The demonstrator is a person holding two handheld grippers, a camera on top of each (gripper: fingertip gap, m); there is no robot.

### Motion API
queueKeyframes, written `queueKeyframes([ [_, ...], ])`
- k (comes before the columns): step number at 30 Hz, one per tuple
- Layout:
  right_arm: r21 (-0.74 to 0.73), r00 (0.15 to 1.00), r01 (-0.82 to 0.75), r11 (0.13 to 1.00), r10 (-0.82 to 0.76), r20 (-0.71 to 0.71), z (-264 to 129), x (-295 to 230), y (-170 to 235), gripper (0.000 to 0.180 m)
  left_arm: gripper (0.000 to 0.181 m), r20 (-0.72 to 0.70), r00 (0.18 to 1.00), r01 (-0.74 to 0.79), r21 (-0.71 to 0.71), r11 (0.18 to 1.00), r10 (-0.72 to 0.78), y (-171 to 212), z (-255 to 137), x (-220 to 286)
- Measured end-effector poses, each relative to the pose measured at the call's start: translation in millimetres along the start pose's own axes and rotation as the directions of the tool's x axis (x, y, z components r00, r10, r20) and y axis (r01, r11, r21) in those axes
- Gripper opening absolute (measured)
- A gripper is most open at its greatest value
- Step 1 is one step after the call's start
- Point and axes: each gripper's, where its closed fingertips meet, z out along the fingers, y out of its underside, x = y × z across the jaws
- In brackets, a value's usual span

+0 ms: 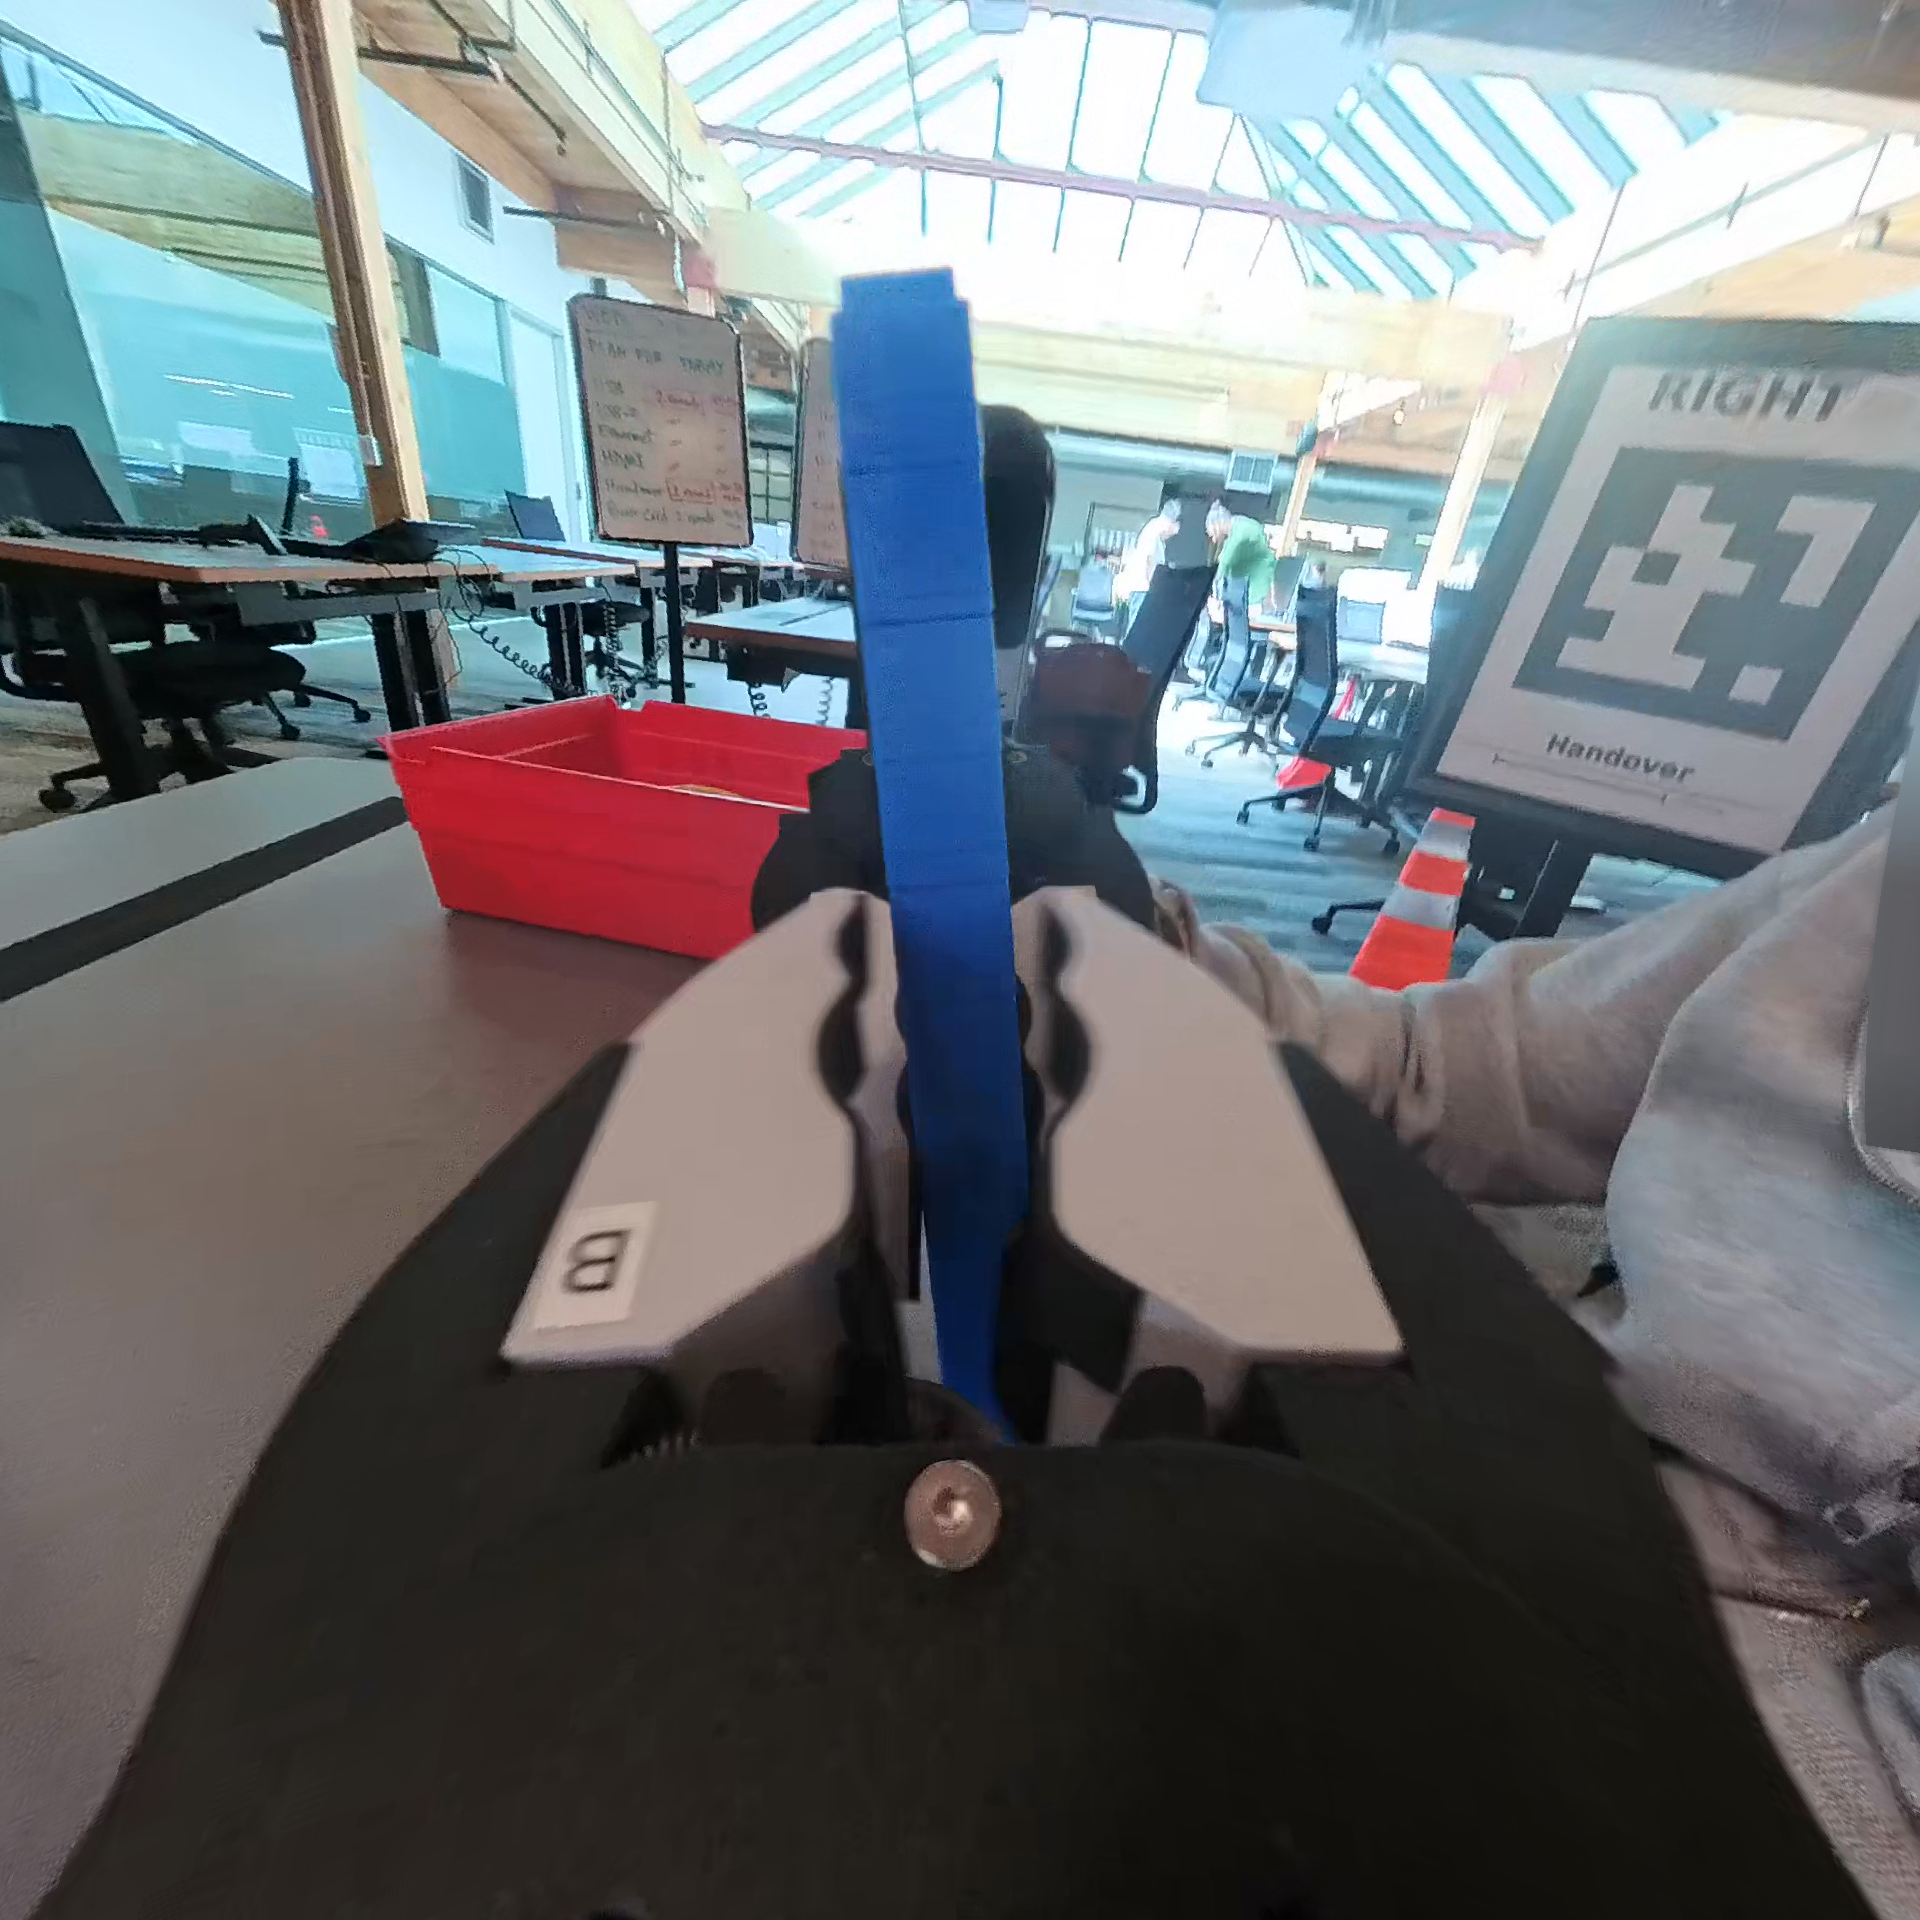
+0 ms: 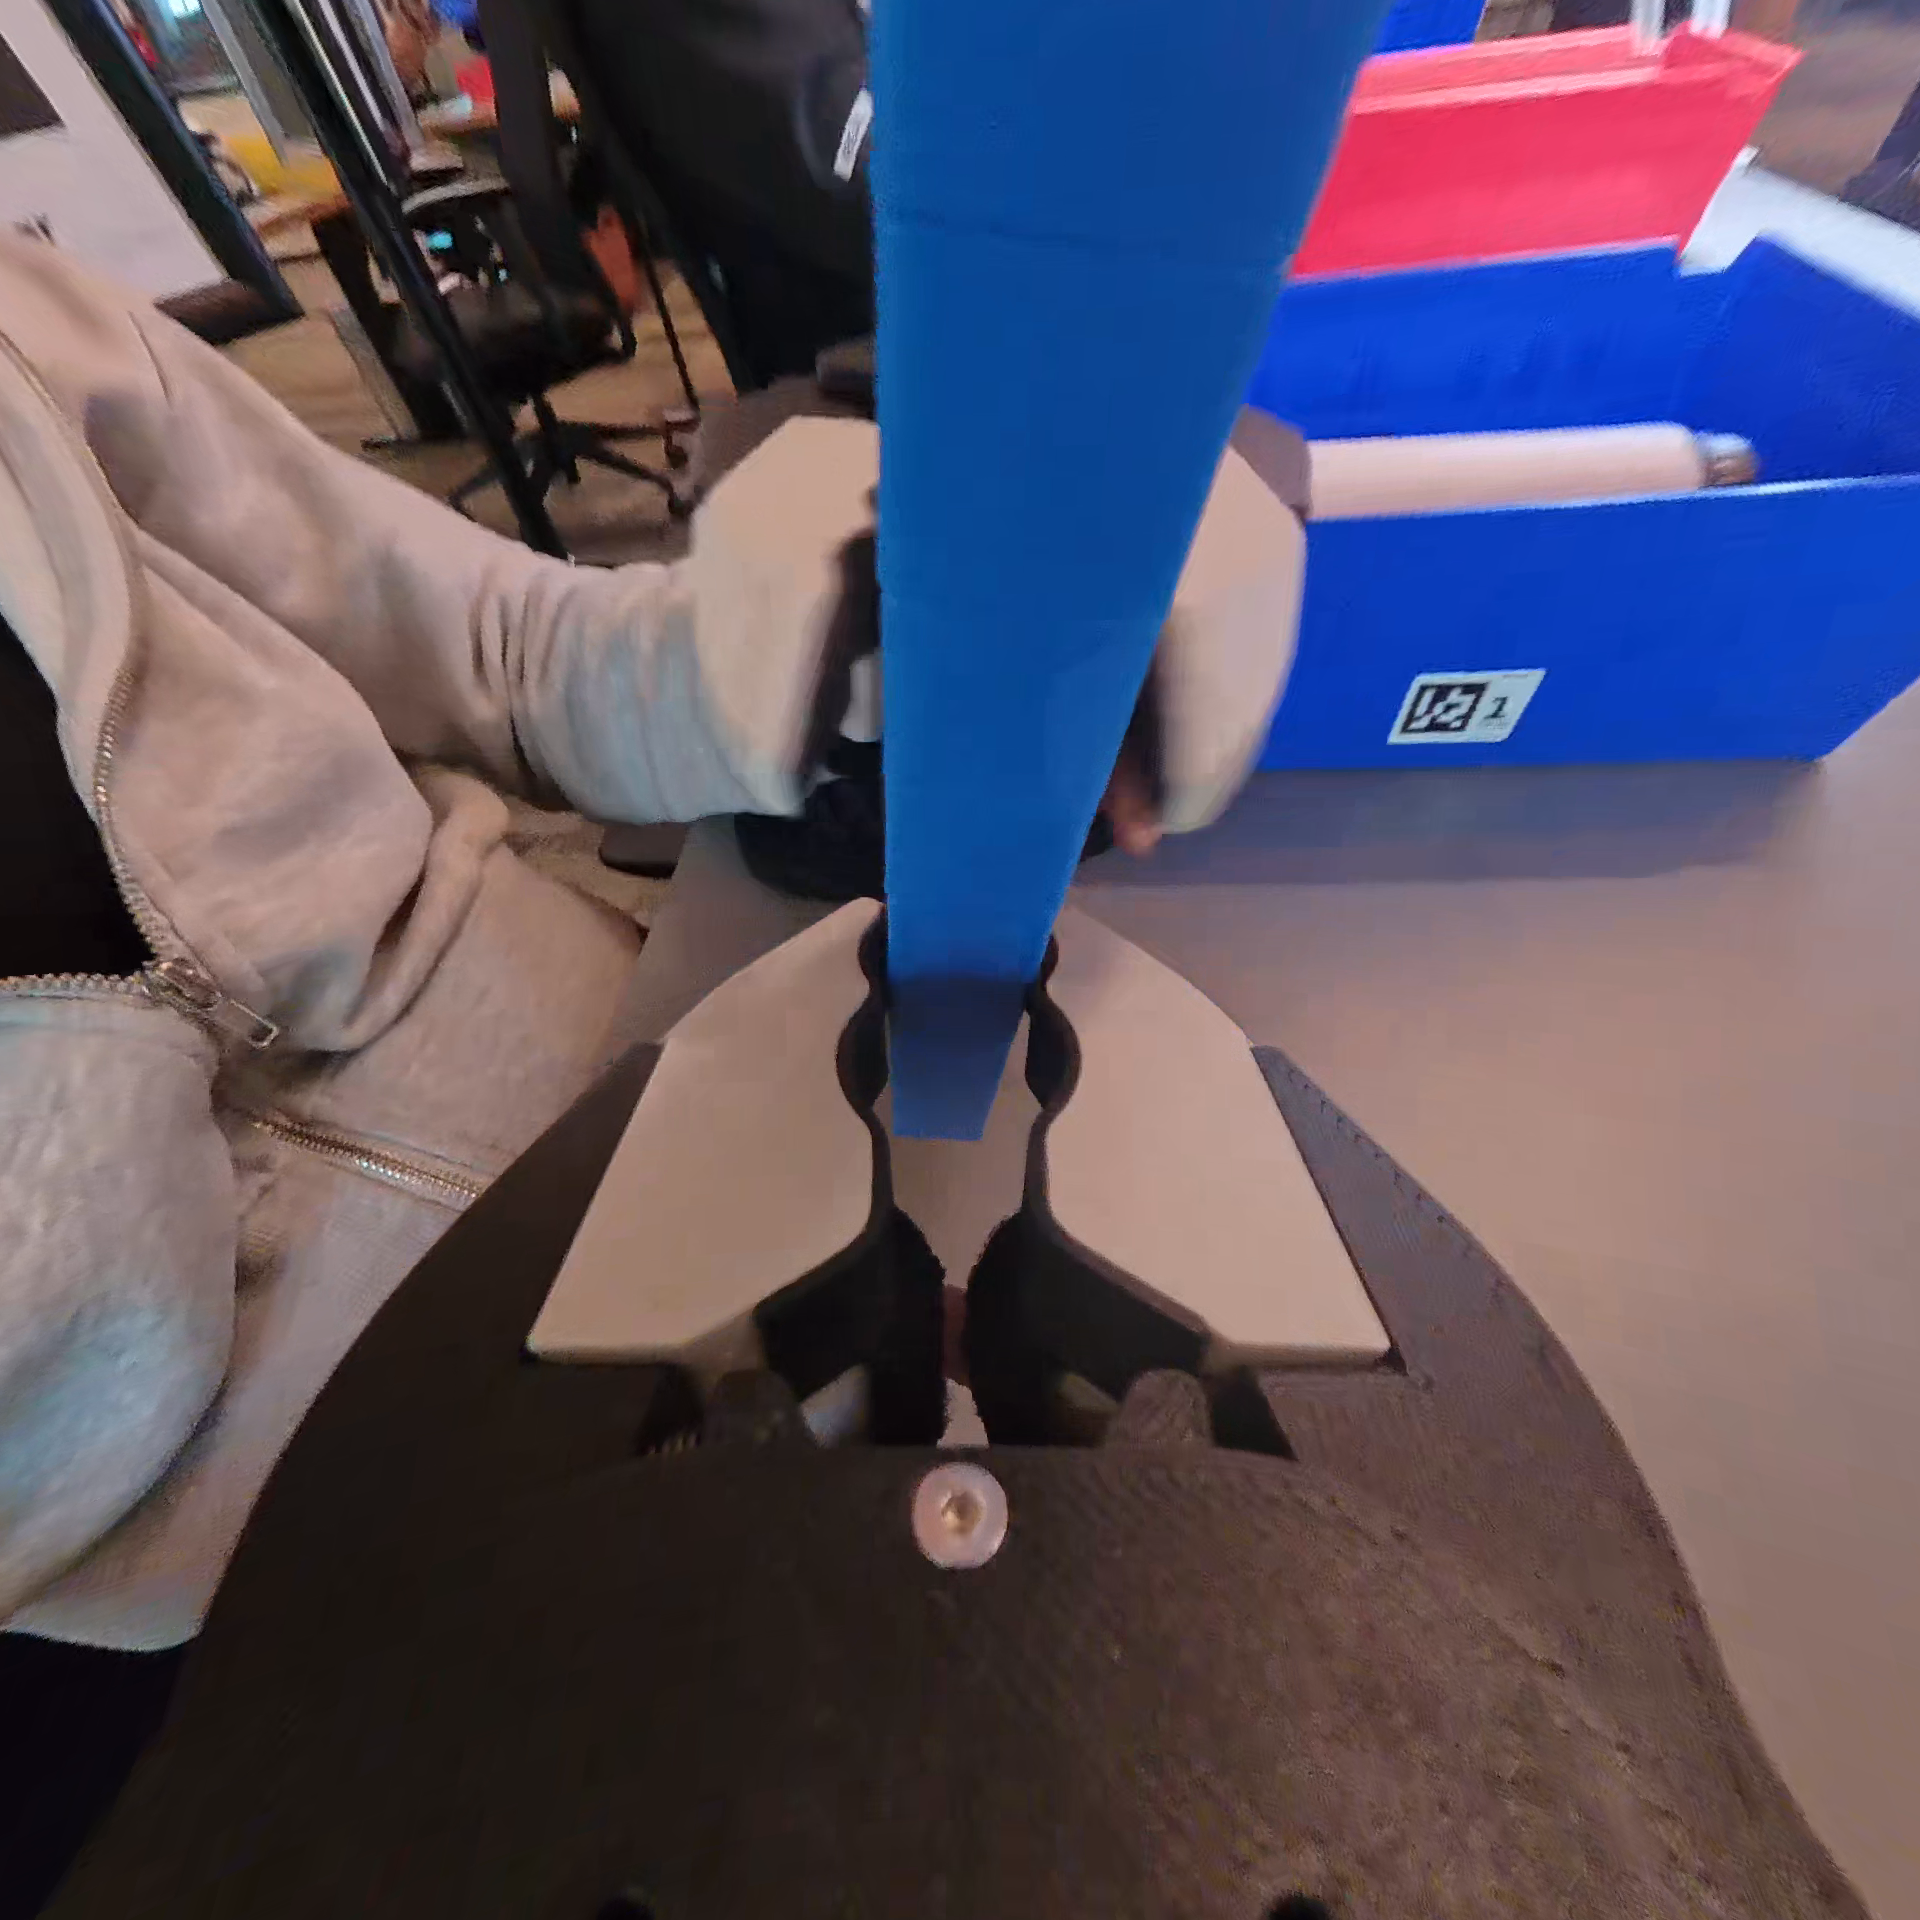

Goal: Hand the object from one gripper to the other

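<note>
Handover: blue bar (image 1: 925, 665), long axis toward 12 o'clock, clamped between both the left gripper (image 1: 961, 1029) jaws and the right gripper (image 2: 961, 1023) jaws.

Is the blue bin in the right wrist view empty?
No. The blue bin holds a pale roll that lies inside it.

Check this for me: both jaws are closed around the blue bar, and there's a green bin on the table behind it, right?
Not quite. The bin behind the blue bar is red, not green, as the left wrist view shows. The rest holds: the left gripper and the right gripper both have their jaws closed around the bar.
</note>
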Motion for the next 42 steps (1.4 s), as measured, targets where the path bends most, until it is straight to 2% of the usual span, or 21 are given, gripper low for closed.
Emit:
queueKeyframes([
  [1, -0.02, 1.0, -0.001, 1.0, 0.001, 0.005, 3.8, -0.8, 3.3, 0.023, 0.022, 0.008, 1.0, -0.02, -0.012, 1.0, 0.02, 1.9, 0.4, -0.1],
  [4, -0.02, 1.0, -0.012, 1.0, 0.012, -0.007, 3.5, 1.8, 3.8, 0.023, 0.021, 0.021, 1.0, 0.003, 0.008, 1.0, -0.003, -1.6, -1.8, -3.1],
  [6, 0.015, 0.999, -0.028, 0.999, 0.029, -0.032, -4.9, 6.6, -1.8, 0.042, 0.021, 0.032, 0.999, 0.03, 0.051, 0.998, -0.032, -8.3, -6.6, -7.7],
  [11, 0.297, 0.997, -0.017, 0.955, 0.037, -0.063, -38.9, 10.2, -44.4, 0.05, 0.021, 0.028, 0.997, 0.074, 0.064, 0.995, -0.076, -8.7, -9.4, -11.9],
  [14, 0.41, 0.996, -0.009, 0.912, 0.043, -0.074, -50.7, 12.0, -58.5, 0.039, 0.021, -0.007, 0.997, 0.077, 0.021, 0.997, -0.077, 1.0, -1.8, -5.2],
  [16, 0.443, 0.998, -0.009, 0.897, 0.035, -0.049, -51.9, 9.2, -61.6, 0.022, 0.021, -0.023, 0.997, 0.075, -0.011, 0.997, -0.075, 7.4, 2.6, -1.2],
  [19, 0.425, 1.0, -0.012, 0.905, 0.016, -0.005, -51.0, 2.5, -60.3, 0.021, 0.021, -0.043, 0.998, 0.044, -0.04, 0.998, -0.045, 8.5, 1.5, 3.1],
  [24, 0.36, 1.0, 0.014, 0.933, -0.008, -0.017, -41.7, 0.5, -52.8, 0.021, 0.047, -0.02, 1.0, 0.018, 0.017, 1.0, -0.018, -6.7, -4.9, 1.8],
  [27, 0.301, 1.0, 0.006, 0.954, -0.005, -0.003, -30.9, -1.2, -44.8, 0.021, 0.048, -0.009, 1.0, 0.002, 0.08, 0.997, -0.002, -17.9, -8.4, 2.3],
  [28, 0.282, 1.0, 0.009, 0.959, -0.009, -0.001, -27.3, -1.8, -42.2, 0.021, 0.047, -0.007, 1.0, 0.0, 0.1, 0.995, 0.001, -22.1, -10.4, 2.3],
  [30, 0.253, 1.0, 0.007, 0.968, -0.01, 0.008, -20.7, -3.6, -38.3, 0.021, 0.025, -0.013, 1.0, -0.005, 0.143, 0.99, 0.007, -28.6, -14.6, 3.0],
  [31, 0.245, 1.0, 0.005, 0.969, -0.006, 0.004, -18.4, -3.0, -37.4, 0.021, 0.022, -0.024, 1.0, 0.002, 0.141, 0.99, 0.002, -28.3, -14.9, 4.3],
  [35, 0.257, 1.0, 0.007, 0.966, -0.007, 0.0, -21.6, -2.5, -39.6, 0.022, 0.022, -0.026, 1.0, 0.017, 0.166, 0.986, -0.013, -32.3, -15.9, 3.8],
  [39, 0.323, 0.999, -0.041, 0.945, 0.033, 0.031, -33.9, -2.5, -47.6, 0.041, 0.021, 0.001, 0.998, 0.066, 0.309, 0.949, -0.07, -52.8, -31.8, -7.5],
  [42, 0.261, 0.994, -0.099, 0.96, 0.083, 0.073, -26.2, -2.4, -36.2, 0.052, 0.021, 0.032, 0.995, 0.069, 0.421, 0.904, -0.091, -69.7, -49.3, -16.1],
])
